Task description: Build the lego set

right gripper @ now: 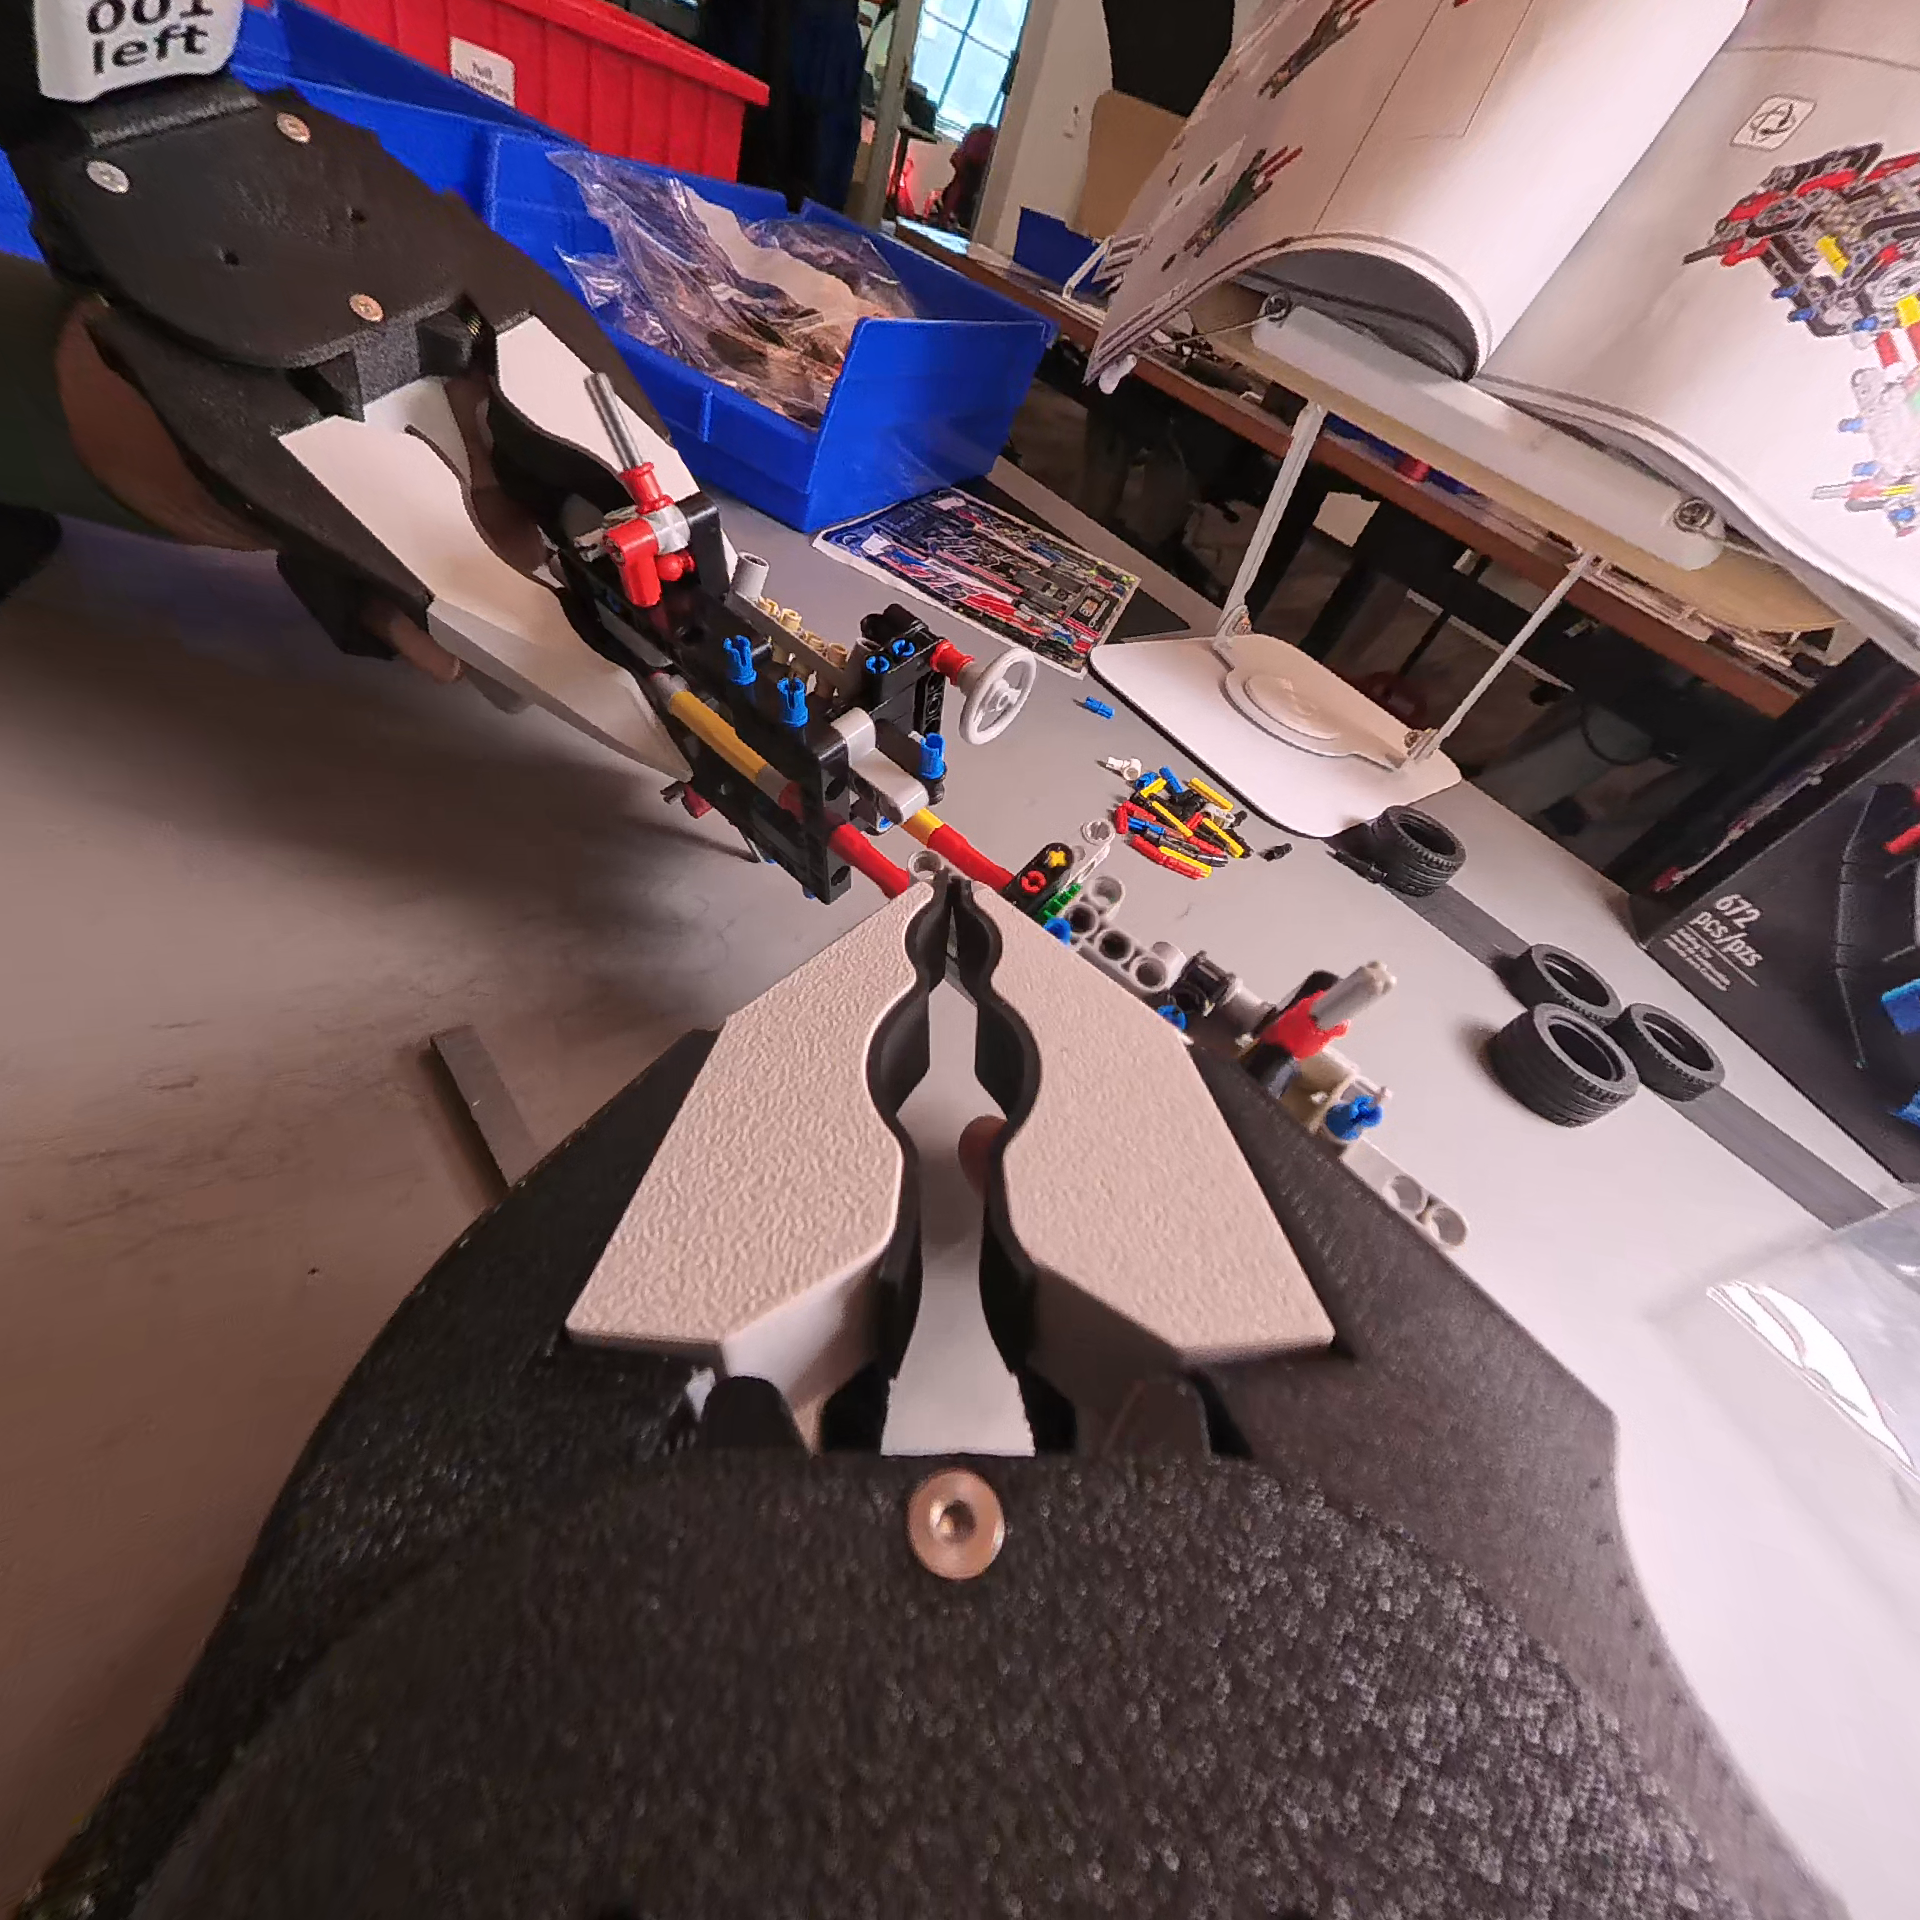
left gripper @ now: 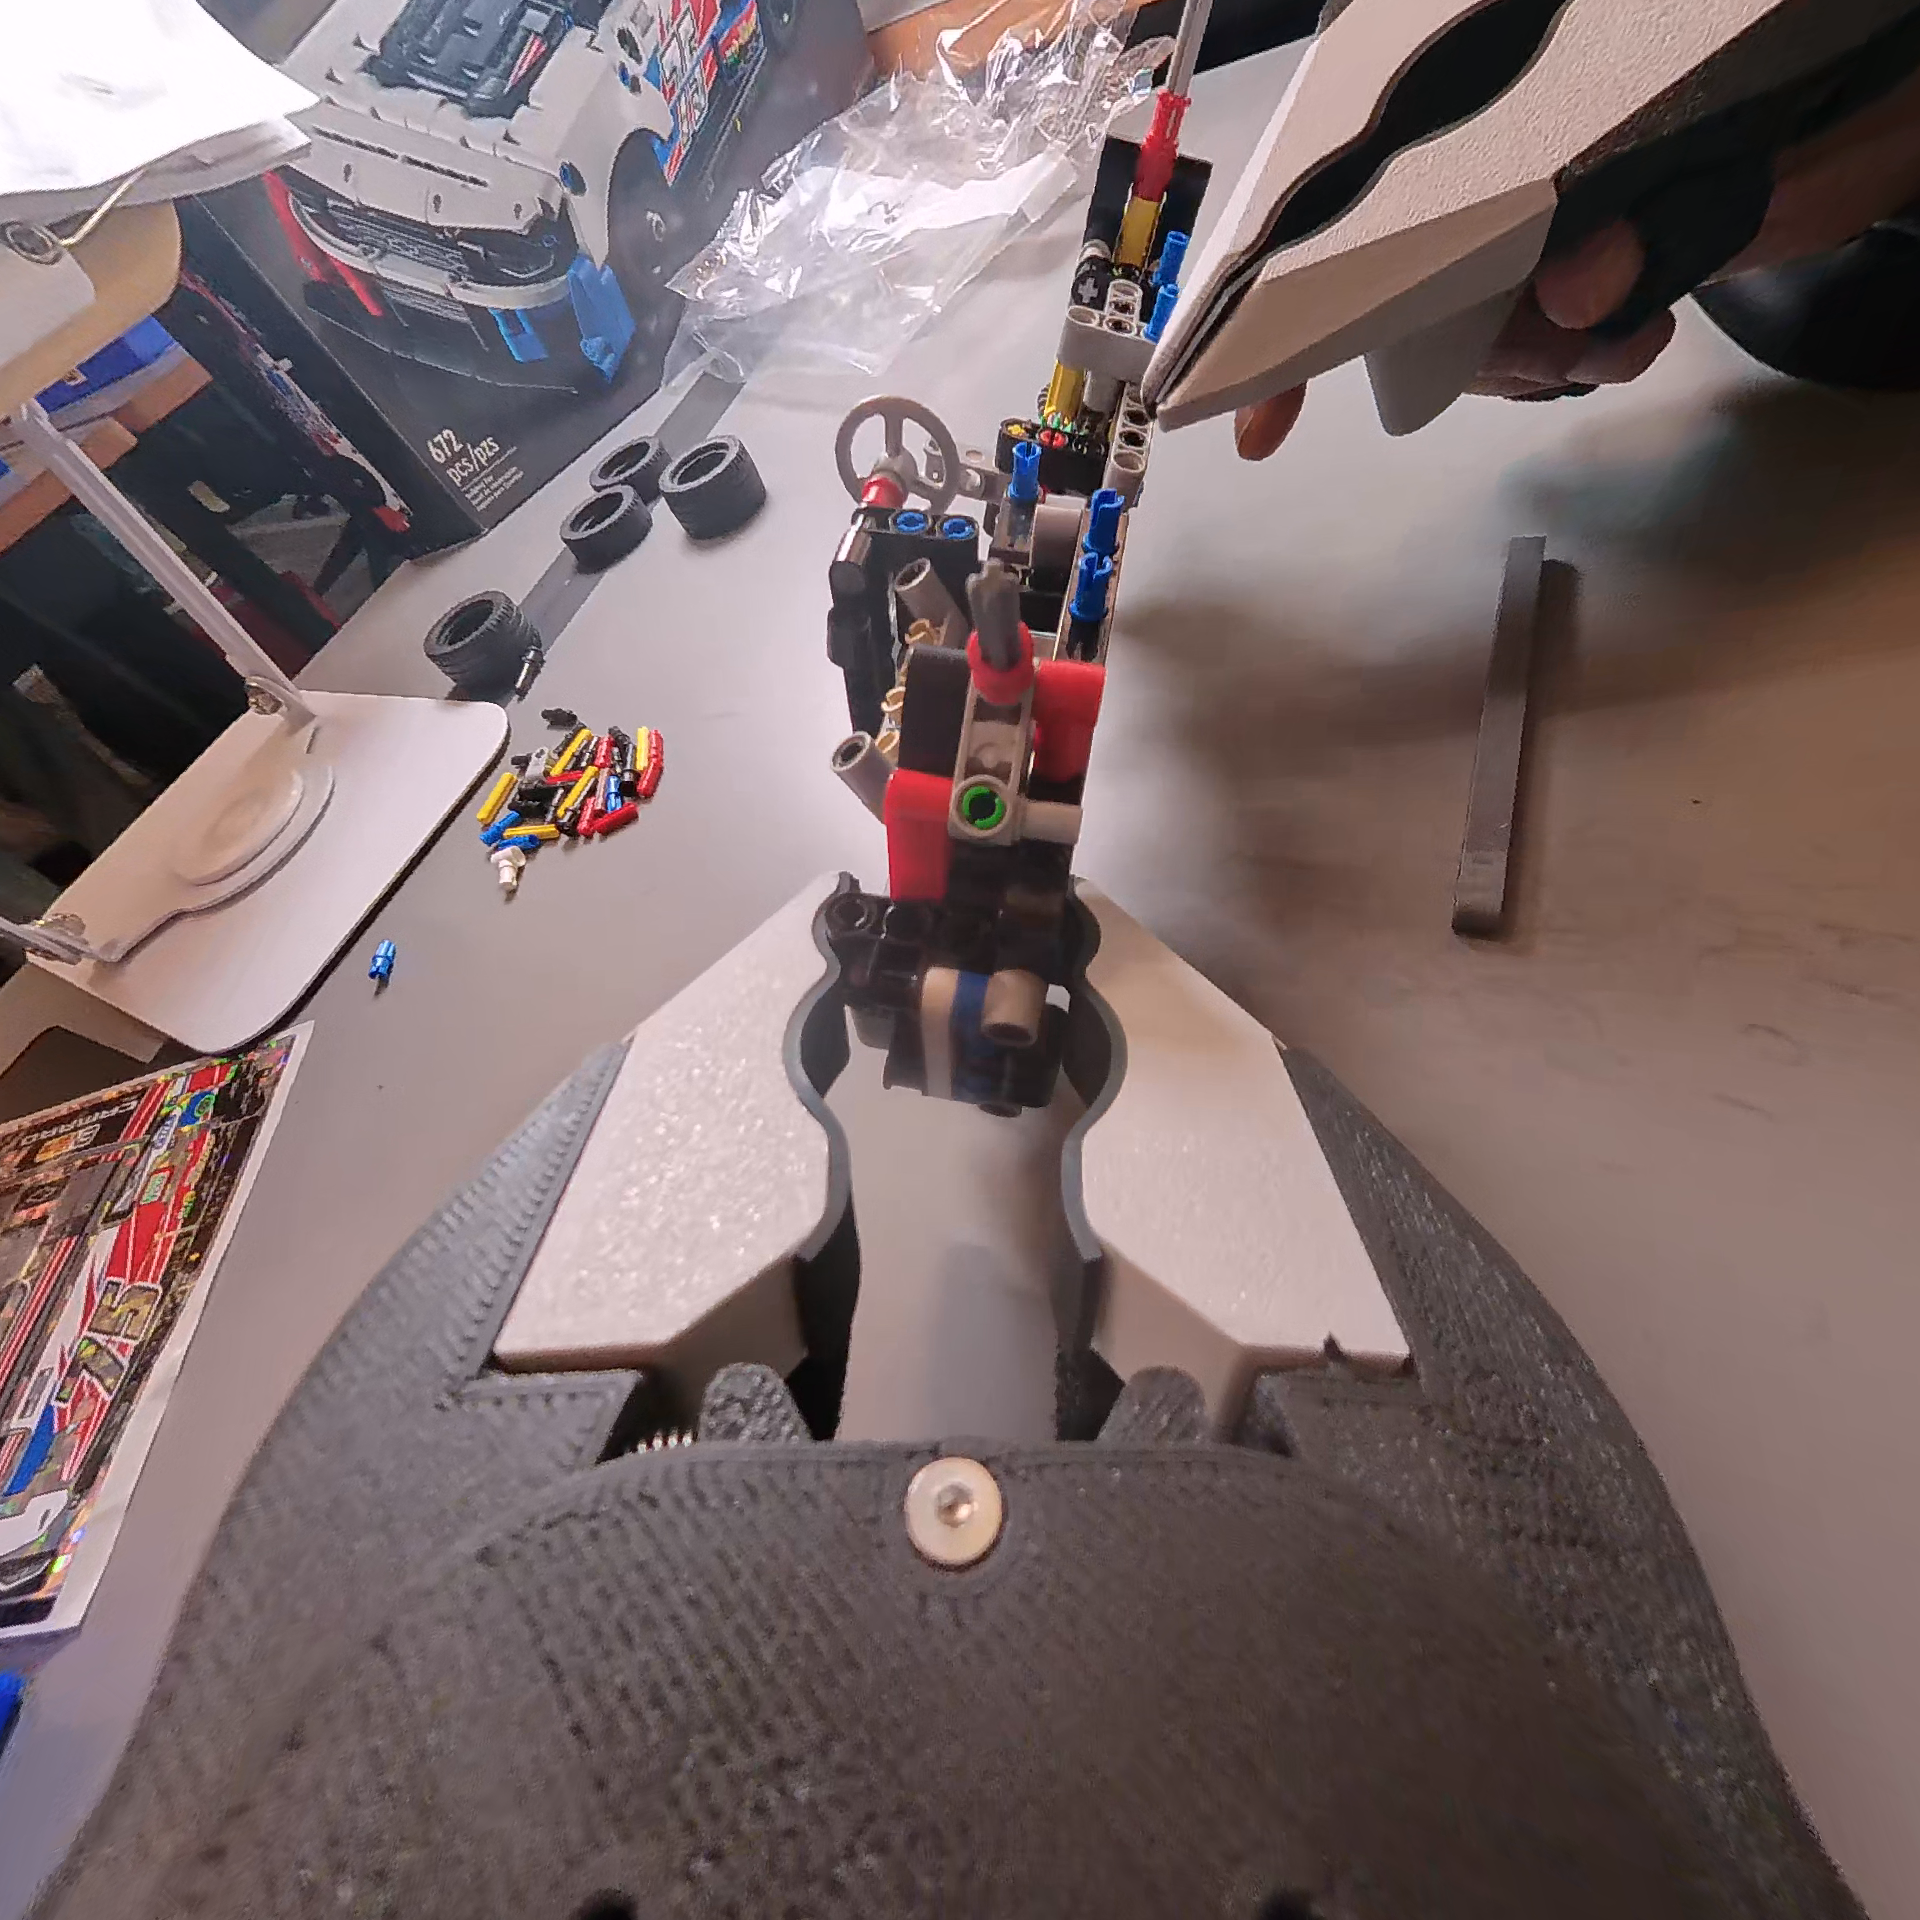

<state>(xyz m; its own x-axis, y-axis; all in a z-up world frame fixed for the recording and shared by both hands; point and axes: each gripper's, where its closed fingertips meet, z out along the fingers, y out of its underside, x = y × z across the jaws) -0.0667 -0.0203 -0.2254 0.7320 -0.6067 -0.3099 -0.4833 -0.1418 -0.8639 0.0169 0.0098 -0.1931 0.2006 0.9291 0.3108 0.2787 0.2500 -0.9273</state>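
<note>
Mid-assembly, left gripper (left gripper: 951, 997) jaws pinch the chassis (left gripper: 997, 665) aloft; right gripper (right gripper: 951, 899), jaws pressed together, must seat a part precisely.

A grey table (left gripper: 1299, 1039) is seen, with loose tyres (left gripper: 665, 488), small pins (left gripper: 577, 779) and a sticker sheet (left gripper: 114, 1299) laid near a white stand base (left gripper: 281, 842).
</note>
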